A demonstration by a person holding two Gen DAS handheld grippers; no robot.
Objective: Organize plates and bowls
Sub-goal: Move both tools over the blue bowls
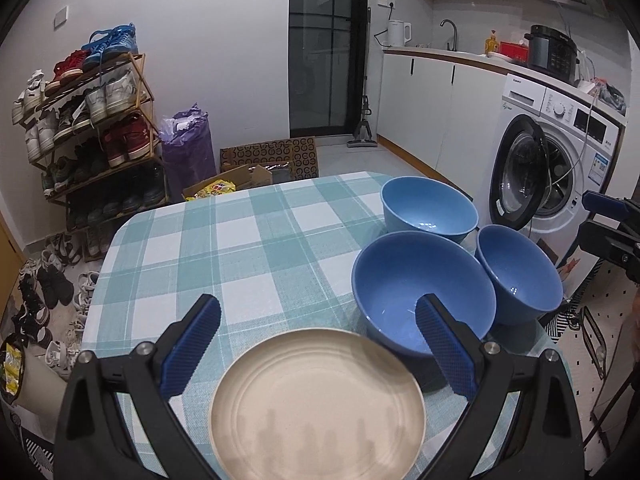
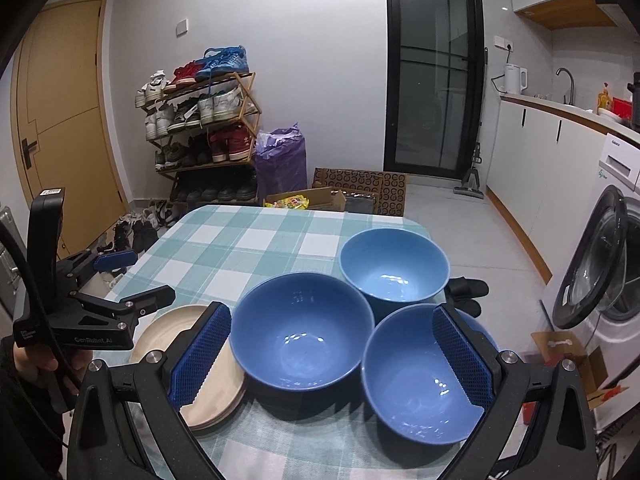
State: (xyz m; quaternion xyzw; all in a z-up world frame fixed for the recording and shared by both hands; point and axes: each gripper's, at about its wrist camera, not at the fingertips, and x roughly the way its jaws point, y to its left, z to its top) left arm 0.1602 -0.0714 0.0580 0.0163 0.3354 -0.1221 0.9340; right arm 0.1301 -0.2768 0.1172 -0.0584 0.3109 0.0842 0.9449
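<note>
Here, bowls: three blue bowls on the checked tablecloth (image 2: 224, 248), all upright and empty.
Large bowl (image 2: 302, 330): centre of the right wrist frame, darker blue, just beside the other two.
Far bowl (image 2: 394, 266): lighter blue, upper right of the cluster, near the table's far edge.
Near bowl (image 2: 424, 376): lower right of the frame, at the table's right edge.
Plates: a beige plate stack (image 2: 216, 384) at lower left of that frame; layered rims show, but the exact count cannot be told. In the left wrist frame its top plate fills the lower centre.
Left gripper (image 1: 318, 344): jaws wide apart, hovering over the plate stack, holding nothing.
Right gripper (image 2: 332, 356): jaws spread apart, empty, one finger over the stack's edge, the other over the near bowl.
</note>
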